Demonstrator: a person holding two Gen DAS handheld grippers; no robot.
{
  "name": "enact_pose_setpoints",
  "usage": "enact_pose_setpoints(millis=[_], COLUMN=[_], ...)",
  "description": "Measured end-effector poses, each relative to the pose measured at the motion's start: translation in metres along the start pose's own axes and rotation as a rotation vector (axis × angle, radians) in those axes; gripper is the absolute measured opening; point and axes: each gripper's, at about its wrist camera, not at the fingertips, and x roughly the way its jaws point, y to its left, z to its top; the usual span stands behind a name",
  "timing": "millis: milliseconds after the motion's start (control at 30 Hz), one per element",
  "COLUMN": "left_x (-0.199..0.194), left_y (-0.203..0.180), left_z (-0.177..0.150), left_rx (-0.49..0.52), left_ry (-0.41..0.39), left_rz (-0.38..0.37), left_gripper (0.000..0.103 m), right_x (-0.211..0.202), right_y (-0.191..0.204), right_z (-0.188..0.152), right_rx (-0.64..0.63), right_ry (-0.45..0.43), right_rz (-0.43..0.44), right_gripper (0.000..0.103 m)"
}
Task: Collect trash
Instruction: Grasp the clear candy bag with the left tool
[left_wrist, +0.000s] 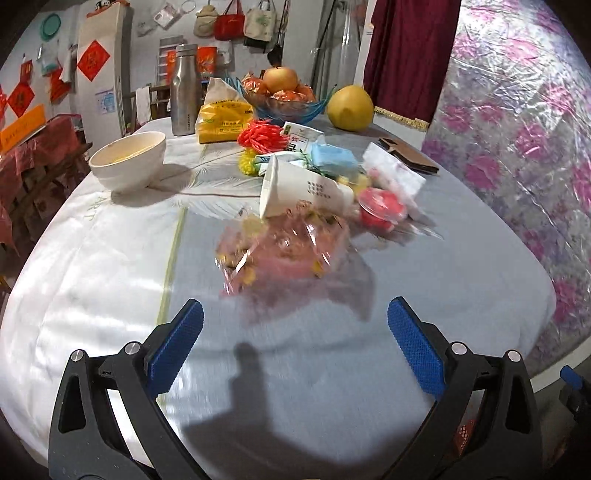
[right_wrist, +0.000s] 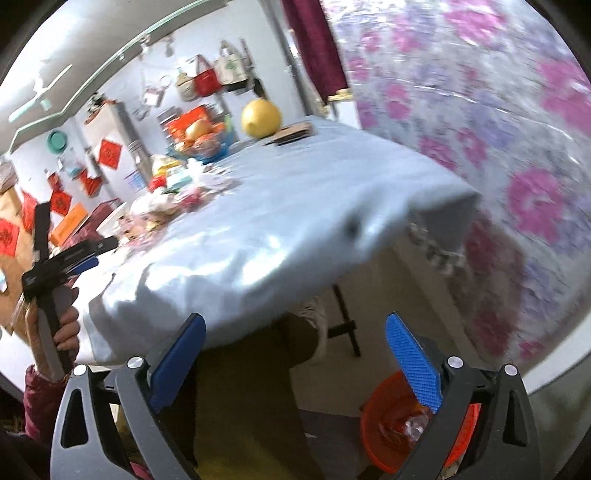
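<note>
My left gripper (left_wrist: 295, 317) is open and empty above the table, a short way in front of a crumpled pink clear wrapper (left_wrist: 284, 251). Behind it lie a tipped white paper cup (left_wrist: 299, 188), a red lidded cup (left_wrist: 380, 206), a blue packet (left_wrist: 332, 155) and white tissue (left_wrist: 395, 166). My right gripper (right_wrist: 295, 328) is open and empty, held off the table's near corner above the floor. An orange bin (right_wrist: 399, 424) with trash inside stands below its right finger. The left gripper (right_wrist: 74, 258) shows at the left of the right wrist view.
A white bowl (left_wrist: 129, 158), a steel bottle (left_wrist: 183, 92), a yellow bag (left_wrist: 221, 118), a fruit bowl (left_wrist: 284, 96), a pomelo (left_wrist: 351, 107) and a brown card (left_wrist: 410, 155) stand on the table (left_wrist: 110, 277). A floral plastic sheet (left_wrist: 517, 129) hangs at the right.
</note>
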Motion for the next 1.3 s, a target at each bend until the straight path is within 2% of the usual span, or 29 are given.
enact_pose_setpoints(millis=[233,400,500,600,733,867,1000,1100,1300], left_x=[0.034,0.052,0.050,0.035,0.017,0.011,0.019,0.019,0.021], left_y=[0.004,0.015,0.032,0.050,0.073,0.090,0.102,0.110,0.103], left_z=[0.023,0.032,0.033,0.033,0.036,0.043,0.039,0.039,0.039], left_rx=[-0.017,-0.056,-0.118,-0.115,-0.112,-0.147,-0.186,-0.224,-0.192], left_ry=[0.034,0.073,0.078,0.026,-0.022,-0.044,-0.043,-0.042,-0.037], left_rz=[-0.046,-0.052,-0.118,-0.074,-0.012,-0.033,-0.007,-0.049,-0.055], left_gripper=[0.096,0.095,0.076,0.071,0.070,0.070,0.070,0.070,0.070], right_x=[0.032,0.053,0.068,0.084,0.111,0.140,0.168,0.189,0.218], right_y=[0.046,0.078,0.097,0.116,0.138,0.155,0.170,0.183,0.198], right_z=[0.029,0.048,0.057,0.064,0.079,0.100,0.118,0.129,0.142], right_rx=[-0.065,-0.110,-0.139,-0.166,-0.196,-0.182,-0.192,-0.224,-0.282], right_ry=[0.019,0.027,0.042,0.061,0.081,0.109,0.128,0.141,0.143], right_rz=[0.069,0.109,0.131,0.155,0.168,0.206,0.187,0.134,0.031], right_gripper=[0.097,0.097,0.097,0.097,0.097,0.097,0.097,0.097,0.097])
